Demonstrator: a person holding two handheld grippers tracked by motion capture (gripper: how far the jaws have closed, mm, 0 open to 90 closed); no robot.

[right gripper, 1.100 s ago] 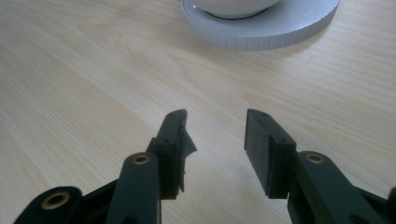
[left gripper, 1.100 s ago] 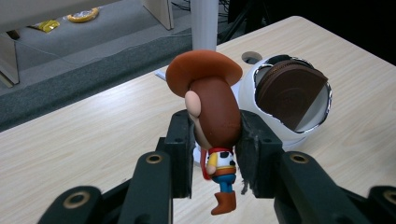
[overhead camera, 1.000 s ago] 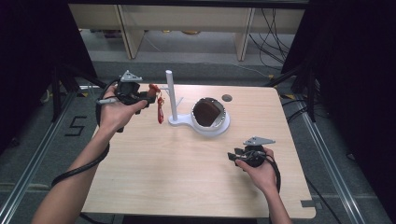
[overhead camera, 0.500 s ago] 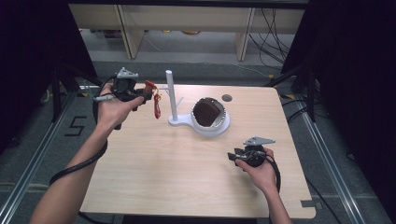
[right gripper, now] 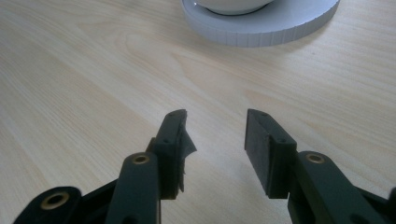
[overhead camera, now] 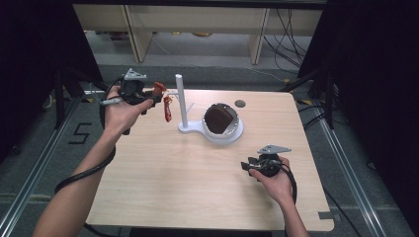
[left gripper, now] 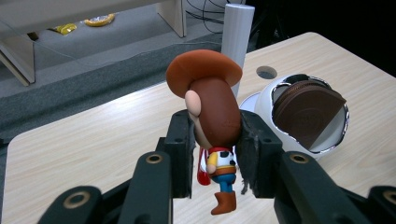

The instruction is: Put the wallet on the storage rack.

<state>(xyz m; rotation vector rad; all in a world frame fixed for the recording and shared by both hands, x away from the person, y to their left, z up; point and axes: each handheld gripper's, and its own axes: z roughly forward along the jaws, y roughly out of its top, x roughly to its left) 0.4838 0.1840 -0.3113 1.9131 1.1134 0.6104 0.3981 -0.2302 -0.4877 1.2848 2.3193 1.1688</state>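
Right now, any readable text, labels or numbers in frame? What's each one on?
"5": painted on the floor left of the table, high view.
Brown disc in the white stand: a faint embossed mark, too blurred to read.
Cowboy figurine in the left gripper: no text.

White post (overhead camera: 180,101) just beside left tool (overhead camera: 157,94), bare table (overhead camera: 163,173) nearer, probably passable

a lab test bay: dark curtains (overhead camera: 44,44), floor rails (overhead camera: 27,173), loose cables (overhead camera: 286,29), bare wooden table (overhead camera: 197,182).
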